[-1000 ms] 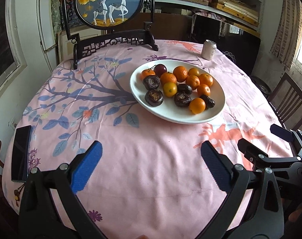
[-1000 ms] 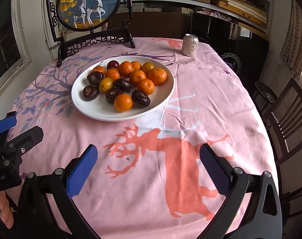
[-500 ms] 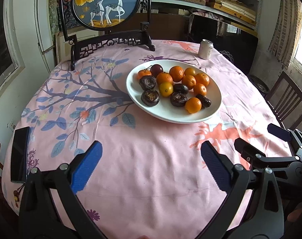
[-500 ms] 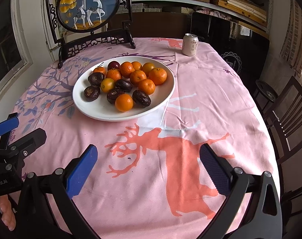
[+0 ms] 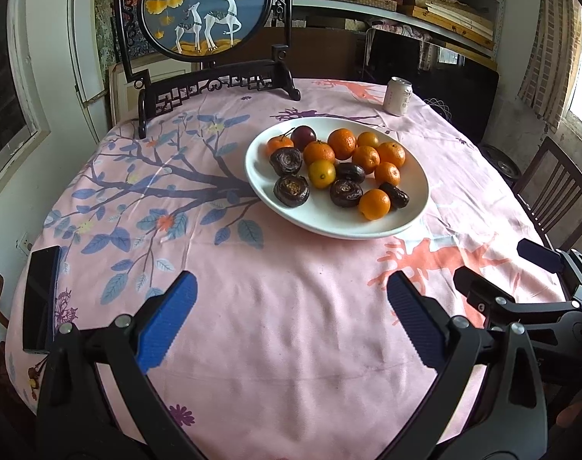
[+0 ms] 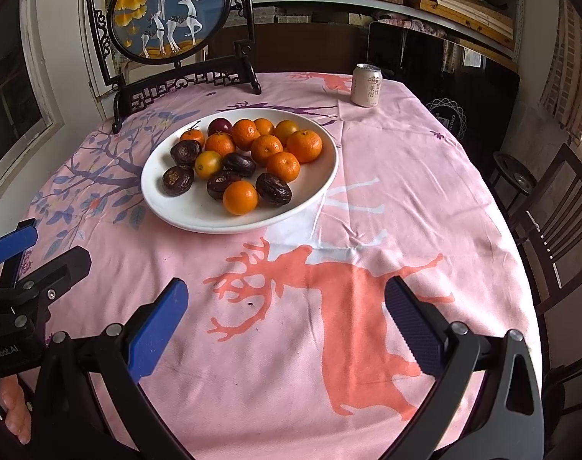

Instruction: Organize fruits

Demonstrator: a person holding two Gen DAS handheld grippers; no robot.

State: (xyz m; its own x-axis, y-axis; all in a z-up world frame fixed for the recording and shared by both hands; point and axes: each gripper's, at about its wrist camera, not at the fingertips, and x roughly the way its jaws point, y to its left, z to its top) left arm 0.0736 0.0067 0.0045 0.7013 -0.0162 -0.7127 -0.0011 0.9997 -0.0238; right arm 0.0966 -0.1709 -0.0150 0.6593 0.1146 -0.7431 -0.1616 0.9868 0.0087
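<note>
A white plate (image 5: 325, 222) (image 6: 199, 214) sits mid-table on the pink cloth. It holds several orange tangerines (image 5: 341, 143) (image 6: 240, 197) and several dark wrinkled passion fruits (image 5: 291, 190) (image 6: 177, 180), mixed together. My left gripper (image 5: 291, 308) is open and empty, near the table's front edge, short of the plate. My right gripper (image 6: 285, 312) is open and empty over the orange deer print, also short of the plate. Each gripper shows at the edge of the other's view, the right one (image 5: 521, 280) and the left one (image 6: 30, 257).
A drink can (image 5: 397, 96) (image 6: 366, 85) stands at the far right. A framed deer screen on a dark stand (image 5: 210, 11) (image 6: 168, 23) stands at the back. A black phone (image 5: 41, 299) lies at the left edge. Wooden chairs (image 6: 555, 226) stand to the right.
Both grippers have shifted slightly, so the plate sits a little further left in the left view and right in the right view. Both stay open and empty.
</note>
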